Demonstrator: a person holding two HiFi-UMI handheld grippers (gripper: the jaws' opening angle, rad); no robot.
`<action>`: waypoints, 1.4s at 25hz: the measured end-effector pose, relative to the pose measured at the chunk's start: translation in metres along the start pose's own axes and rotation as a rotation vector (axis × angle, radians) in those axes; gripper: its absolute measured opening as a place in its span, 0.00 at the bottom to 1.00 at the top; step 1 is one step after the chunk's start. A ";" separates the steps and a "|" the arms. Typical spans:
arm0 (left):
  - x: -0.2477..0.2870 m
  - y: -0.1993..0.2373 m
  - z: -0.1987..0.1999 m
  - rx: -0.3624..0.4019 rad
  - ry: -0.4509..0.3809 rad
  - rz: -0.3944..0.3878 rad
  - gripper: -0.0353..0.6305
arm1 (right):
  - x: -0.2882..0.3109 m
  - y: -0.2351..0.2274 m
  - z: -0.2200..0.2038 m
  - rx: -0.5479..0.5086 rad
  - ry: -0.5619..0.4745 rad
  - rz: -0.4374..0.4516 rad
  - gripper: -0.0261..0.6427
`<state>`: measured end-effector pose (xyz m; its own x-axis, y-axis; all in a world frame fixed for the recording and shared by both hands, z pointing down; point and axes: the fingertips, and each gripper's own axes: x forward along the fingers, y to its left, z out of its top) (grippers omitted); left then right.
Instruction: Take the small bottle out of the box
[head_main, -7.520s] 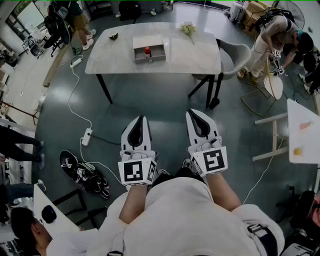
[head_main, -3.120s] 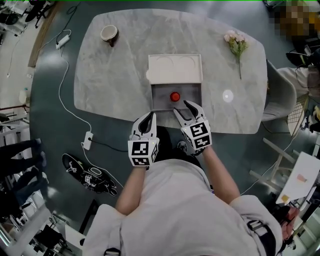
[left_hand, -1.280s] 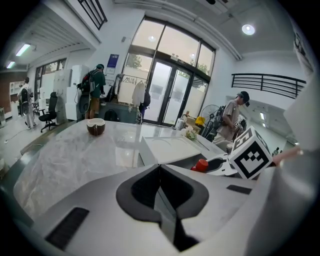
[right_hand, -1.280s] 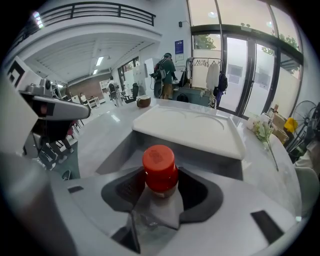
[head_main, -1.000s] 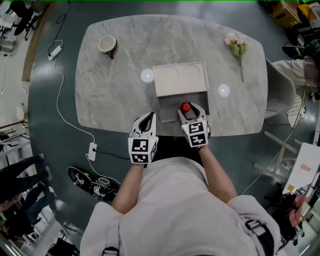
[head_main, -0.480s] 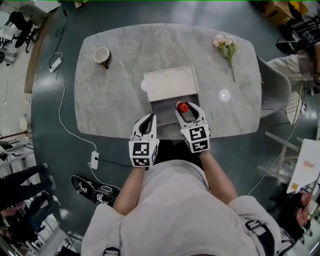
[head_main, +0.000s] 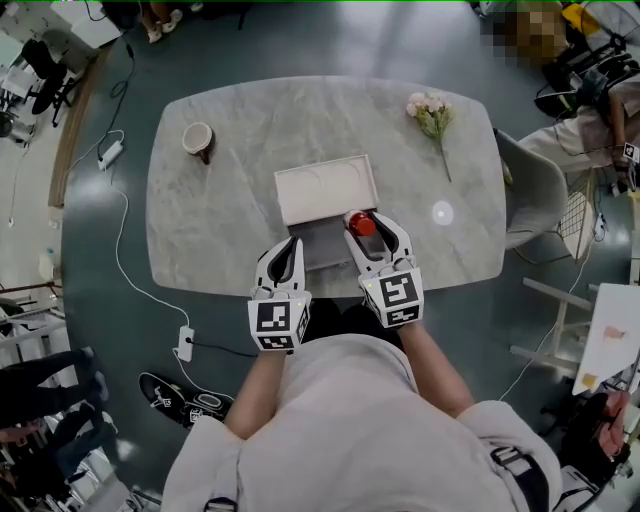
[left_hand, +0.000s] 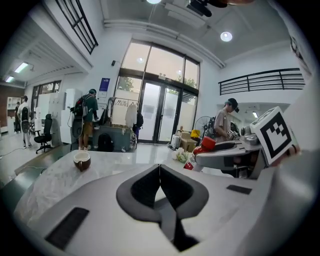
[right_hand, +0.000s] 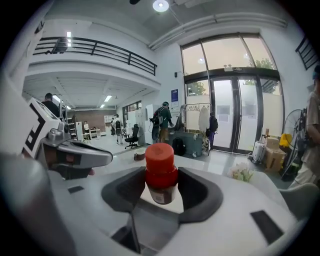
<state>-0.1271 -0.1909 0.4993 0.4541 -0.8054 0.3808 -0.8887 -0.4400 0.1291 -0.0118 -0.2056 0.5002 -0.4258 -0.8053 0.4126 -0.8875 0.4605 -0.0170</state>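
Jaws of my right gripper (head_main: 367, 221) are clamped on the bottle (right_hand: 161, 172), the pads against its sides just under the red cap. Those of my left gripper (left_hand: 160, 171) are pressed together with nothing between them.

From the head view, the bottle shows over the near right part of the box (head_main: 316, 246). Whether its base is above the rim I cannot tell from there. The pale lid (head_main: 325, 189) lies open on the far side, touching the box. My left gripper sits just beside the box's left wall. Both marker cubes hang out past the near edge of the tabletop (head_main: 220, 215), and the box stands near that edge.

Bare tabletop lies open to the left and right of the box. The cup (head_main: 197, 139) is well apart at the far left and the flowers (head_main: 431, 110) well apart at the far right. A chair (head_main: 532, 190) stands against the right end.

Only the right gripper view shows the bottle's label and dark contents, with my left gripper at its left side. The left gripper view shows the red cap side-on in the other jaws, plus the cup and flowers low across the tabletop. Neither gripper view plainly shows the box.
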 end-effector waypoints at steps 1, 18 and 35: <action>0.000 -0.002 0.005 -0.001 -0.009 0.001 0.09 | -0.004 -0.002 0.007 -0.001 -0.014 -0.001 0.36; -0.010 -0.031 0.089 0.012 -0.188 0.070 0.09 | -0.064 -0.032 0.090 -0.030 -0.214 0.044 0.36; -0.040 -0.046 0.147 0.050 -0.330 0.133 0.09 | -0.100 -0.035 0.143 -0.092 -0.358 0.068 0.36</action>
<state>-0.0950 -0.1971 0.3442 0.3384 -0.9381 0.0739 -0.9407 -0.3354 0.0499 0.0369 -0.1942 0.3293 -0.5323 -0.8437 0.0689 -0.8424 0.5360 0.0551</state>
